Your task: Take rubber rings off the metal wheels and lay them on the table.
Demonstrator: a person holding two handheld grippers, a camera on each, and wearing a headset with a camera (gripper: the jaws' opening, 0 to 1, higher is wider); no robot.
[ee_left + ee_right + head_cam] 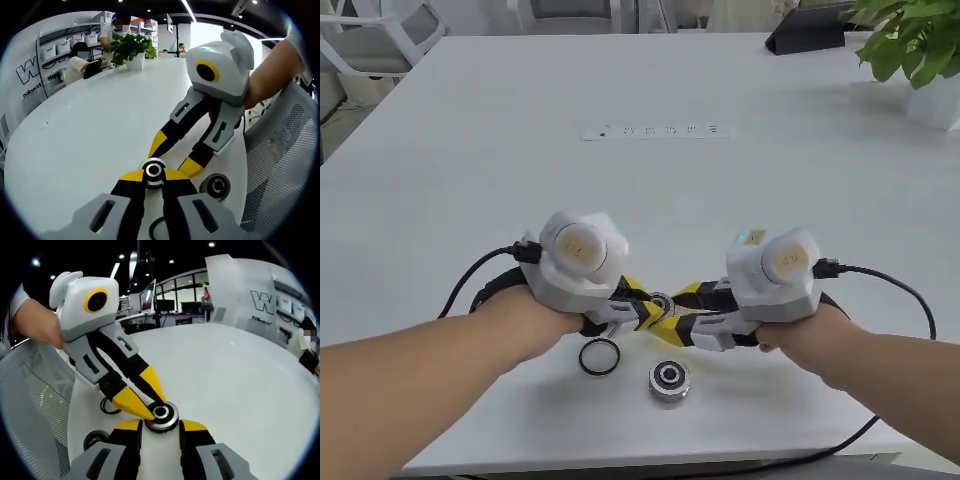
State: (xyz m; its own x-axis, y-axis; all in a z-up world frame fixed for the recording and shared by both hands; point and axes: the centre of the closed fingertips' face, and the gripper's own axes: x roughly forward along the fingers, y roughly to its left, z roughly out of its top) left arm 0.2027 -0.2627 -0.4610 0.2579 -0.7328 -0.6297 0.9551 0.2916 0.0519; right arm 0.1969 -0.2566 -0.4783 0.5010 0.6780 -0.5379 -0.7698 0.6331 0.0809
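White table (740, 200) is lying under us, and we are holding one wheel (161, 416) just over it. Our right hand-held gripper (160, 427) is squeezing the wheel from both sides. Our left hand-held gripper (152, 177) is pointing in from the other side, jaws narrow, nipping the rim. We think the rubber needs peeling off toward the left. One loose ring (599, 357) and a second wheel (669, 379) are lying nearer us.

1 wheel (658, 303) mostly hidden by jaw tips, loose rubber ring (150, 227) half behind left gripper (153, 176), plant (910, 40) cropped at edge
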